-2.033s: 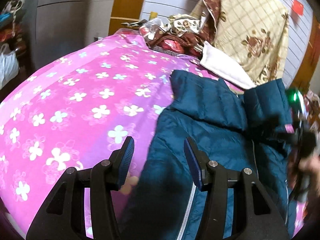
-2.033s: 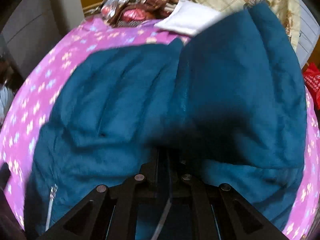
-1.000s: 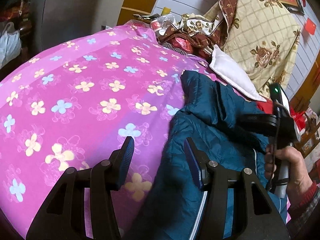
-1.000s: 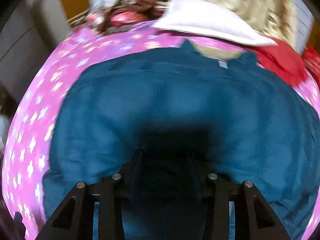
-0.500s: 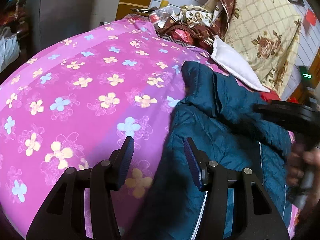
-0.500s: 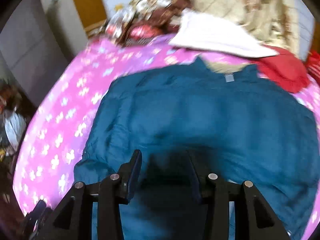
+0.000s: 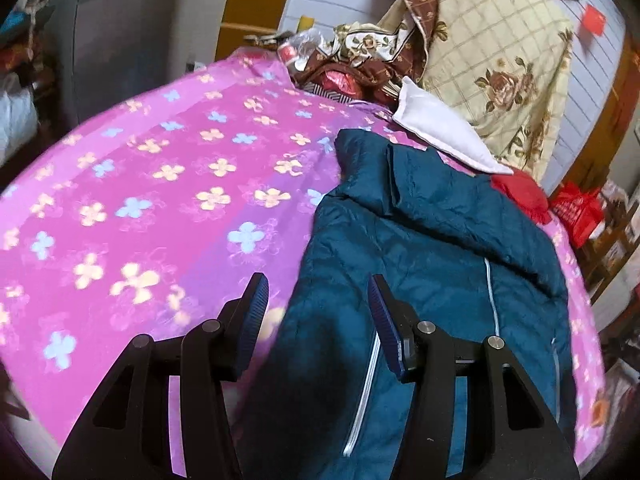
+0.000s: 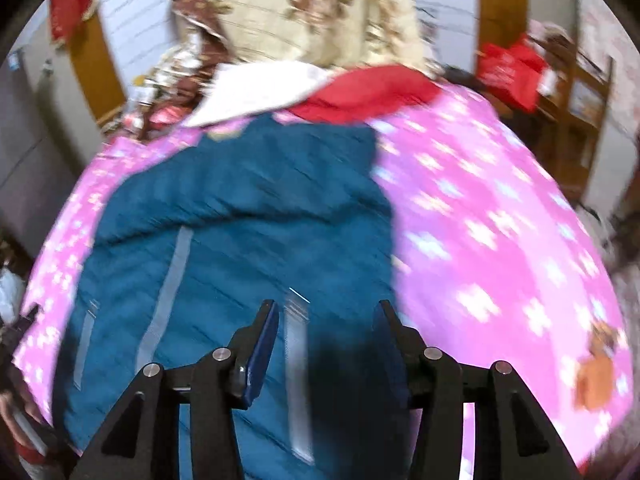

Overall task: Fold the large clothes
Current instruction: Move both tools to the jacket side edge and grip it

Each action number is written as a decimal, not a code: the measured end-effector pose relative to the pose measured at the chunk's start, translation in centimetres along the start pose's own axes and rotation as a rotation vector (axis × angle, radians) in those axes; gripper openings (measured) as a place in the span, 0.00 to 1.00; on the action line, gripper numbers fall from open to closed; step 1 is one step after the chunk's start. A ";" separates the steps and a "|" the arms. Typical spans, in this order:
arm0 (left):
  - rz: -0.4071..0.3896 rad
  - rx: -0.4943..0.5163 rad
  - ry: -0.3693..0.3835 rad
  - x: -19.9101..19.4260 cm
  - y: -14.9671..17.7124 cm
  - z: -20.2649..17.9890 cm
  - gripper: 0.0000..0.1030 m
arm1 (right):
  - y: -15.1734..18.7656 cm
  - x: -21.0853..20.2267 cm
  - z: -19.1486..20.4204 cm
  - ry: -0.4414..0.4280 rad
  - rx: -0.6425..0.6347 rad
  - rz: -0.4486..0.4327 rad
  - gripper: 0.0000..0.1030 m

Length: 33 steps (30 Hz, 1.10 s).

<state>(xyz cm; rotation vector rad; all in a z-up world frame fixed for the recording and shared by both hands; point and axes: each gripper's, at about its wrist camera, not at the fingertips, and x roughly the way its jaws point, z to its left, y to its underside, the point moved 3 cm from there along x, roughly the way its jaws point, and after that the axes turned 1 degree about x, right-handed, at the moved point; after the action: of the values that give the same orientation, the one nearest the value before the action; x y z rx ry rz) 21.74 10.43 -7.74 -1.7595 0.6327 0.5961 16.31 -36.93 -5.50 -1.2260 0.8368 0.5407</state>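
A dark teal quilted jacket (image 7: 432,248) lies on a pink flowered bedspread (image 7: 160,184), one side folded over itself, with pale zip lines showing. My left gripper (image 7: 316,300) is open and empty, hovering over the jacket's left edge where it meets the bedspread. In the blurred right wrist view the jacket (image 8: 248,232) fills the left and centre. My right gripper (image 8: 326,322) is open and empty above the jacket's near right edge.
A white pillow (image 7: 440,136), a red cloth (image 7: 520,196) and a cream floral quilt (image 7: 500,52) pile up at the bed's far end. A red bag (image 7: 576,212) and wooden furniture stand past the right side. Grey cabinets are on the left.
My right gripper let go of the folded jacket side, opened, and swung back toward the near right edge. The left gripper stayed open, almost in place.
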 end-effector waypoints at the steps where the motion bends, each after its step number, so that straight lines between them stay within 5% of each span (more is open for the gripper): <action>1: -0.005 0.006 -0.013 -0.7 0.6 0.1 0.50 | 1.4 -0.2 -1.8 0.003 0.026 0.018 0.48; 5: 0.042 0.012 -0.026 -1.3 3.1 1.5 0.53 | 5.3 -0.7 -6.7 -0.029 0.125 0.040 0.48; 13: 0.144 0.007 -0.008 -2.1 6.6 2.8 0.54 | 9.9 0.0 -8.1 -0.130 0.214 0.051 0.49; 19: 0.205 0.061 0.019 -0.6 8.1 2.3 0.54 | 11.7 1.1 -8.8 -0.170 0.254 0.064 0.49; 24: 0.272 0.009 0.110 0.8 8.7 2.5 0.54 | 12.6 1.9 -9.1 -0.205 0.256 0.081 0.49; 33: 0.333 -0.021 0.164 2.2 7.9 3.0 0.54 | 12.7 3.2 -8.3 -0.263 0.258 0.090 0.51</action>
<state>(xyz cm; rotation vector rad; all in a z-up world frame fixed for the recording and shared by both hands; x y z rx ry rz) 17.75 11.17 -15.44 -1.7470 1.0504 0.6902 6.47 -41.69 -16.51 -0.8632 0.7148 0.6302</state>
